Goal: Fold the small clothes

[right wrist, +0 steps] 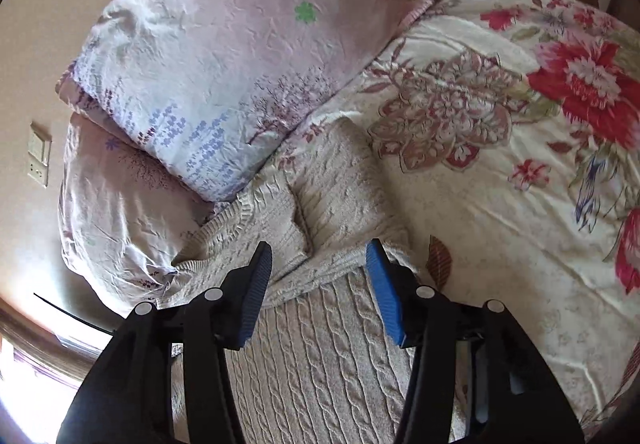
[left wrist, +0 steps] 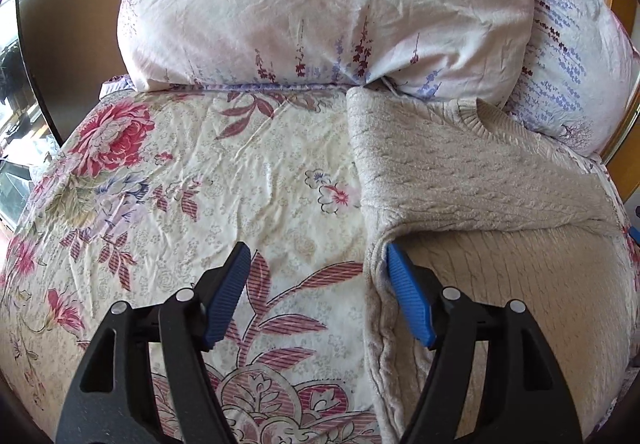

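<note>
Sweater [left wrist: 472, 179] is lying half-folded on the bed just below the pillows [left wrist: 320, 3], left tongs [left wrist: 316, 296] gaping with nothing held, right tongs [right wrist: 318, 292] part open and empty over it, so that loose folded flap could easily flop back open.

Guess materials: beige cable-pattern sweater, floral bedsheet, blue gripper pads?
Beige cable-pattern sweater: looks like chunky knit yarn, matte, with raised cable ribs; fibre type unclear. Floral bedsheet: thin woven fabric, probably cotton, with fine creases and a faint sheen. Blue gripper pads: ridged rubber or plastic, matte.
</note>
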Tool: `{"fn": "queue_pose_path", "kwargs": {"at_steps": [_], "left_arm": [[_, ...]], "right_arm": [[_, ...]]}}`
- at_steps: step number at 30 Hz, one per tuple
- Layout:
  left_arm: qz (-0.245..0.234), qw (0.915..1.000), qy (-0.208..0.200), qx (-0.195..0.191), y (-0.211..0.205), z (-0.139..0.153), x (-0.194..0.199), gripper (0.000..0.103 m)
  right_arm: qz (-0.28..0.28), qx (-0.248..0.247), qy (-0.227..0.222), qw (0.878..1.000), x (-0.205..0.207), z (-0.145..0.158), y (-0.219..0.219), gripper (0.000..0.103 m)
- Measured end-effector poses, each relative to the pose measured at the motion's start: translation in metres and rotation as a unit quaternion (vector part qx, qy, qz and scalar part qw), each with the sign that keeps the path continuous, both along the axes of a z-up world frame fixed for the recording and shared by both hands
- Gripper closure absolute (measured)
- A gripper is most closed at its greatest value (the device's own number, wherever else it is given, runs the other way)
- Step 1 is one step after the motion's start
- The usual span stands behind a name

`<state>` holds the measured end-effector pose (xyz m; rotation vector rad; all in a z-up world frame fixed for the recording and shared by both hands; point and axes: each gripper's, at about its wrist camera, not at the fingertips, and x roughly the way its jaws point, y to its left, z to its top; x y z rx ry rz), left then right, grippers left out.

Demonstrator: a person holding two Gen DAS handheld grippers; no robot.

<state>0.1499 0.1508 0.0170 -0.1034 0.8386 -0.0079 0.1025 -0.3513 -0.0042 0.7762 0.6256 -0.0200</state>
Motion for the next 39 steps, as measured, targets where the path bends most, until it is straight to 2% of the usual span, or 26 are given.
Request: {"fn": "queue_pose_path", "kwargs": {"at_steps": [2, 4, 6, 9, 15, 21, 24, 25, 27, 28, 32, 35, 39], "left_arm": [[-0.015, 0.9990, -0.042, -0.009, -0.012, 0.016, -0.003, 0.036], [-0.048, 0.9960, -0.066, -0.036, -0.031, 0.026, 0.004, 0.035], [-0.087, 0.9919, -0.056, -0.072, -0.051, 0.025, 0.021, 0.034], [-0.097, 0.9911, -0.022, -0.088, -0.072, 0.010, 0.044, 0.034], [-0.082, 0.9947, 0.022, -0.058, -0.078, -0.016, 0.061, 0.036], [-0.084, 0.9959, 0.029, -0.019, -0.085, -0.019, 0.065, 0.034], [-0.090, 0.9953, 0.026, -0.024, -0.084, -0.018, 0.065, 0.029], [-0.092, 0.9949, 0.024, -0.033, -0.082, -0.016, 0.064, 0.030], [-0.098, 0.9933, 0.017, -0.059, -0.072, -0.009, 0.051, 0.030], [-0.104, 0.9920, 0.008, -0.070, -0.067, -0.003, 0.041, 0.030], [-0.114, 0.9906, -0.023, -0.072, -0.038, 0.014, -0.004, 0.029], [-0.111, 0.9897, -0.016, -0.089, -0.010, 0.013, -0.034, 0.029], [-0.103, 0.9850, 0.008, -0.139, 0.017, 0.003, -0.065, 0.031]], "right_arm": [[0.030, -0.011, -0.005, 0.999, 0.017, 0.007, 0.014, 0.052], [0.070, -0.007, -0.005, 0.998, 0.039, 0.008, 0.031, 0.052], [0.087, -0.006, 0.007, 0.996, 0.057, 0.002, 0.042, 0.052], [0.094, 0.006, 0.029, 0.995, 0.073, -0.008, 0.049, 0.052], [0.085, -0.016, 0.079, 0.993, 0.083, -0.031, 0.048, 0.051], [0.084, -0.052, 0.078, 0.992, 0.086, -0.036, 0.056, 0.049], [0.107, -0.047, 0.071, 0.991, 0.088, -0.034, 0.057, 0.037], [0.110, -0.038, 0.073, 0.991, 0.087, -0.033, 0.054, 0.037], [0.109, -0.018, 0.066, 0.992, 0.073, -0.025, 0.047, 0.035], [0.108, -0.015, 0.057, 0.992, 0.061, -0.019, 0.042, 0.027], [0.110, -0.027, 0.025, 0.993, 0.006, -0.009, 0.018, 0.026], [0.106, -0.016, 0.027, 0.994, -0.035, -0.016, -0.005, 0.026], [0.092, 0.018, 0.035, 0.995, -0.083, -0.037, -0.027, 0.026]]}}
